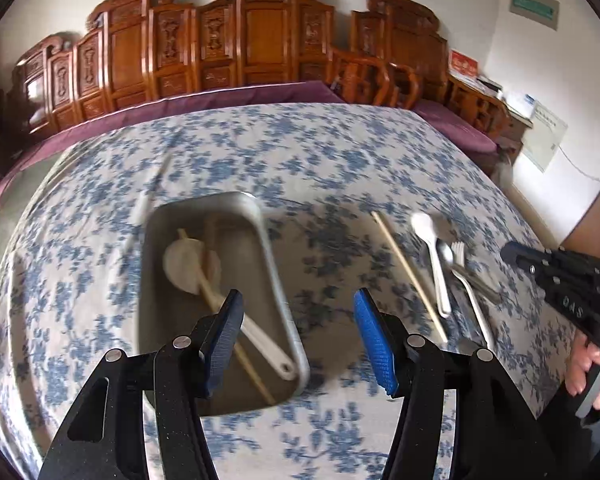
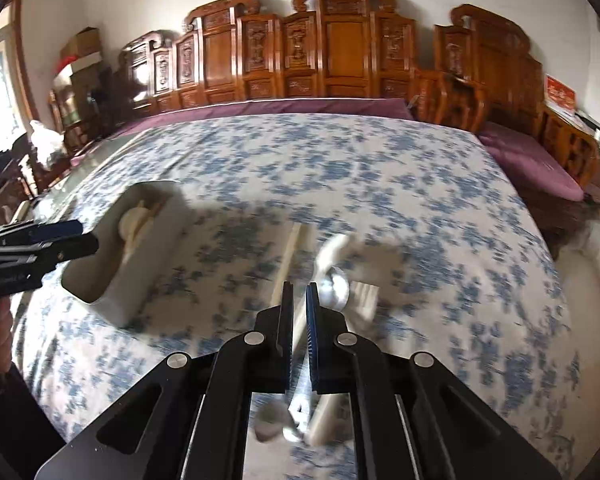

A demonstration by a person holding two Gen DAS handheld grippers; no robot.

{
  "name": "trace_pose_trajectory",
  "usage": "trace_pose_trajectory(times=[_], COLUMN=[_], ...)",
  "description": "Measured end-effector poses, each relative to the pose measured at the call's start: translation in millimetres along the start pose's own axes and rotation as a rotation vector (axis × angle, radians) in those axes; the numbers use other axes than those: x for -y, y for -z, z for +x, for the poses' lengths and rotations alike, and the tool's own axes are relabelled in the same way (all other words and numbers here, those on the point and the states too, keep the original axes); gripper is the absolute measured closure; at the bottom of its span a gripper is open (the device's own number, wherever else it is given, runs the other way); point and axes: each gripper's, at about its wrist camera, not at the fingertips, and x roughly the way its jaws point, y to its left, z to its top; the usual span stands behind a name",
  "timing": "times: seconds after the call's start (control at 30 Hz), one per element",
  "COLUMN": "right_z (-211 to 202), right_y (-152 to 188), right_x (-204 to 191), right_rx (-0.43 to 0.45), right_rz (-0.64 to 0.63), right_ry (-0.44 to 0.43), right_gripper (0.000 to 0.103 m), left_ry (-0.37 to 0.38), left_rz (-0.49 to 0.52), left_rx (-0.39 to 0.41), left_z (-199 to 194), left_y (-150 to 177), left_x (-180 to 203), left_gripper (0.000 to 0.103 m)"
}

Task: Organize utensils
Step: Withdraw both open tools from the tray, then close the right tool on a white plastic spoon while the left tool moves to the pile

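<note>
Left wrist view looks down on a blue-and-white floral tablecloth, soft and a little creased. The left gripper has its blue ribbed pads wide apart, nothing between them. At 10 o'clock from it sits a rectangular metal tray with rounded corners and a dull brushed finish. Inside lie a white ceramic soup spoon with a deep round bowl and a thin, straight, pale wooden chopstick crossing it.

At 2 o'clock, on the cloth, a second bare chopstick lies by itself, apart from the tray. Just to its right are a white plastic spoon, a shiny metal spoon and a white plastic fork, overlapping in a loose cluster.

Right wrist view is smeared by motion. The right gripper shows its black fingers drawn narrow, with a slim gap left; whether anything sits in that gap I cannot tell through the blur. Beyond its tips, at 12 to 1 o'clock, the same utensils appear as pale streaks, only the metal spoon's glossy bowl reading clearly. The tray lies at 10 o'clock.
</note>
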Motion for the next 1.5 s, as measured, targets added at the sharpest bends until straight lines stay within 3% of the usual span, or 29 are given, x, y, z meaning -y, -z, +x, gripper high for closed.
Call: trace_pose_trajectory(times=[0.1, 0.57, 1.03, 1.17, 1.43, 1.5], right_z=[5.2, 39.9, 65.7, 83.7, 98.9, 96.2], right_y=[9.5, 36.8, 16.7, 13.2, 16.5, 15.7], right_x=[12.4, 32.0, 1.7, -9.2, -20.1, -16.3], right_rx=[-0.016, -0.114, -0.112, -0.150, -0.181, -0.175], right_rz=[0.028, -0.002, -0.033, -0.076, -0.137, -0.116], right_ry=[0.016, 0.064, -0.069, -0.022, 0.044, 0.047], right_gripper=[0.075, 0.075, 0.076, 0.082, 0.082, 0.090], left_ry=[0.000, 0.047, 0.034, 0.033, 0.027, 0.025], left_rz=[0.048, 0.143, 0.125, 0.132, 0.134, 0.137], left_rx=[-0.005, -0.085, -0.134, -0.138, -0.142, -0.142], left_z=[6.0, 37.0, 58.5, 59.9, 61.0, 61.2], left_y=[6.3, 33.2, 41.4, 42.8, 44.6, 44.9], left_x=[21.4, 73.3, 71.9, 73.1, 70.9, 70.5], left_gripper=[0.048, 0.048, 0.048, 0.048, 0.048, 0.048])
